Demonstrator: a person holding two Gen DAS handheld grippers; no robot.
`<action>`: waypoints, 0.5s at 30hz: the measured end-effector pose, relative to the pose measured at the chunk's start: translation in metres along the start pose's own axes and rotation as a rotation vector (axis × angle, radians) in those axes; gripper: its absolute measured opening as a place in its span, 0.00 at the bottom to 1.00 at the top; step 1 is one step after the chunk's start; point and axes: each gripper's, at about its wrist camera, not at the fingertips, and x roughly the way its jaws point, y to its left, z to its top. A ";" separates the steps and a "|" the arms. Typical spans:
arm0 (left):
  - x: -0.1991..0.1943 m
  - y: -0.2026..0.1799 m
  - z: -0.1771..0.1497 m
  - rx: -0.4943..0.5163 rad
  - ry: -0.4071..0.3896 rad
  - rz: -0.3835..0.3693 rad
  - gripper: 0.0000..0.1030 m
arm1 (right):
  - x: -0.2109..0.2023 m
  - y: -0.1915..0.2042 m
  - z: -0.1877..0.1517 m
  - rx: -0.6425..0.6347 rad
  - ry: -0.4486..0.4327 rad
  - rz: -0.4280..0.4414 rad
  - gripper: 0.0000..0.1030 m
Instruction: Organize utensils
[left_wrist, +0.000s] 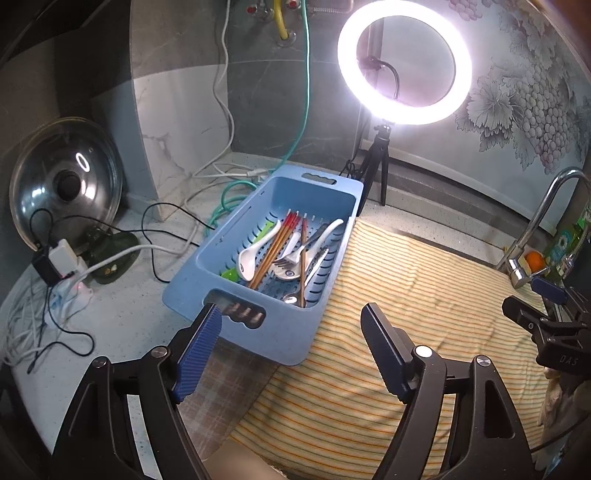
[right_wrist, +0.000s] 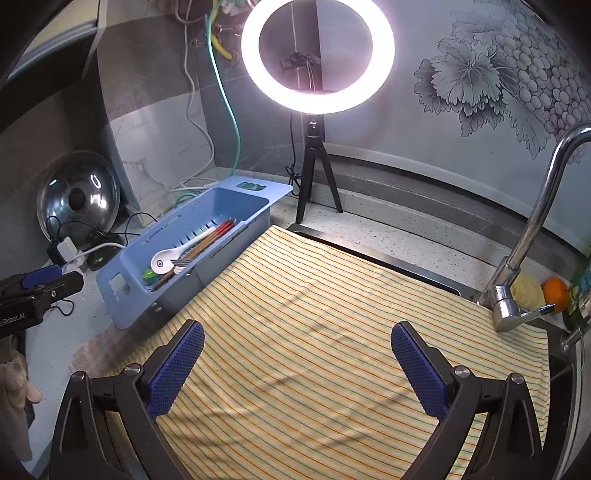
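Pot lid (left_wrist: 64, 182): far left of the left gripper, a shiny metal lid leaning upright against the wall, with chargers and tangled cables (left_wrist: 66, 266) on the counter below it.
Blue basket (left_wrist: 207, 258): ahead of the left gripper and slightly left, a long slotted plastic tray with a handle cut-out at each end; its near end lies just beyond the left fingertip, and its right side meets the striped cloth.
Utensils in the basket: white ceramic spoons (left_wrist: 255, 251), red-tipped wooden chopsticks (left_wrist: 279, 243), a metal fork (left_wrist: 291, 260) and a metal spoon (left_wrist: 293, 298), all lying loose and crossing one another on the basket floor.
Left gripper (left_wrist: 291, 321): jaws spread wide with nothing between them; the blue ribbed pads (left_wrist: 197, 354) hang above the basket's near end and the cloth.
Striped cloth (right_wrist: 332, 332): yellow with thin stripes, spread flat under and ahead of both grippers.
Right gripper (right_wrist: 297, 336): jaws released and wide apart, empty, hovering over the bare cloth; the basket sits ahead and to its left.
Ring light (right_wrist: 317, 55): lit, on a small black tripod, straight ahead of the right gripper at the back of the counter.
Tap (right_wrist: 532, 229): curved metal spout to the right of the right gripper, with an orange (right_wrist: 555, 293) just behind its base.
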 end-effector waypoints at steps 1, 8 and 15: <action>-0.001 0.000 0.001 0.002 -0.003 0.002 0.76 | -0.002 0.002 0.001 -0.006 -0.005 0.001 0.97; -0.007 0.000 0.002 -0.002 -0.018 0.001 0.76 | -0.010 0.022 0.010 -0.038 -0.038 0.032 0.97; -0.013 0.003 0.005 -0.012 -0.035 0.004 0.76 | -0.013 0.034 0.015 -0.051 -0.051 0.053 0.97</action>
